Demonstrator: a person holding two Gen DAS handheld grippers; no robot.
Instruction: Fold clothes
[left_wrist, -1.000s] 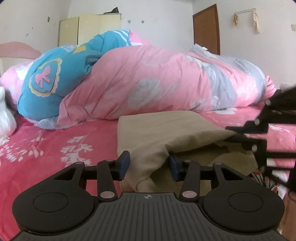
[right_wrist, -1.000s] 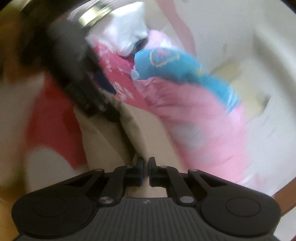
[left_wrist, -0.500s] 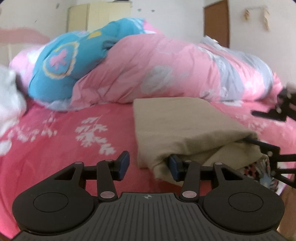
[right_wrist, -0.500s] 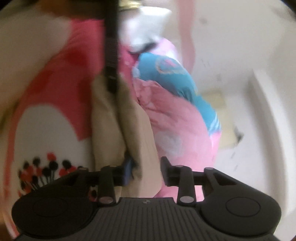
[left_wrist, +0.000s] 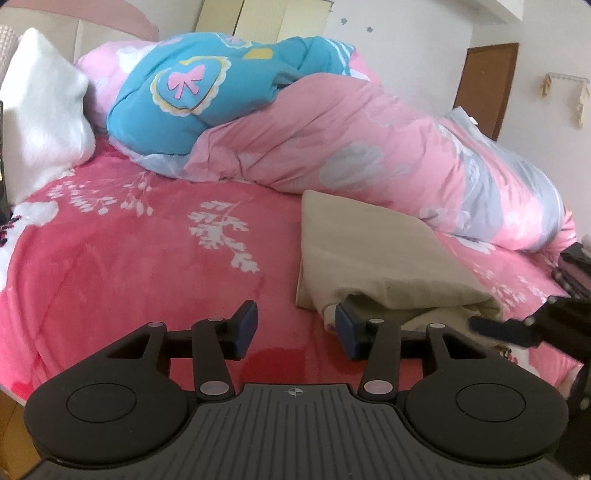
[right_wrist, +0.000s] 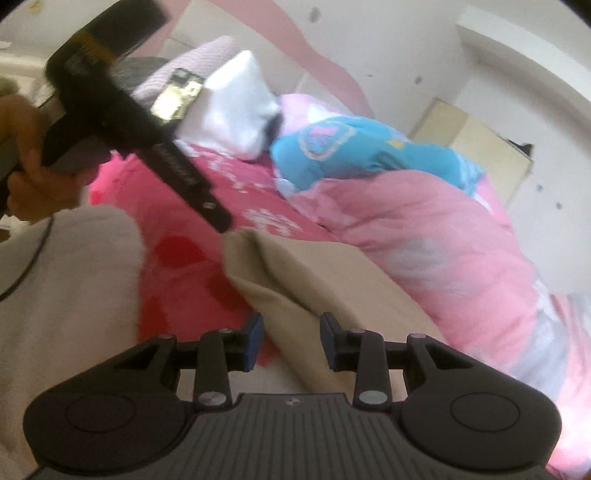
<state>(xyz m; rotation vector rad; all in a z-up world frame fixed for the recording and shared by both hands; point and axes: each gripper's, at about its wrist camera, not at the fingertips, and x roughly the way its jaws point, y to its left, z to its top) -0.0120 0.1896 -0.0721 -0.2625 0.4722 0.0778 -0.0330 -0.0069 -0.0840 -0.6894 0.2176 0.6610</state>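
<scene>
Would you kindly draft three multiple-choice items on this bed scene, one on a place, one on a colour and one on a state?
1. Where does the beige garment lie?
A. on the red floral bedspread, in front of the pink duvet
B. on top of the white pillow
C. on the floor

2. What colour is the quilt with the bow print?
A. green
B. blue
C. yellow

3. How is the garment?
A. spread flat in one layer
B. rolled into a ball
C. folded over, with layers showing at its near edge

Key: 1 A, it rests on the bedspread just before the duvet. 2 B, the bow sits on a blue ground. 3 C, the near edge shows stacked layers.
</scene>
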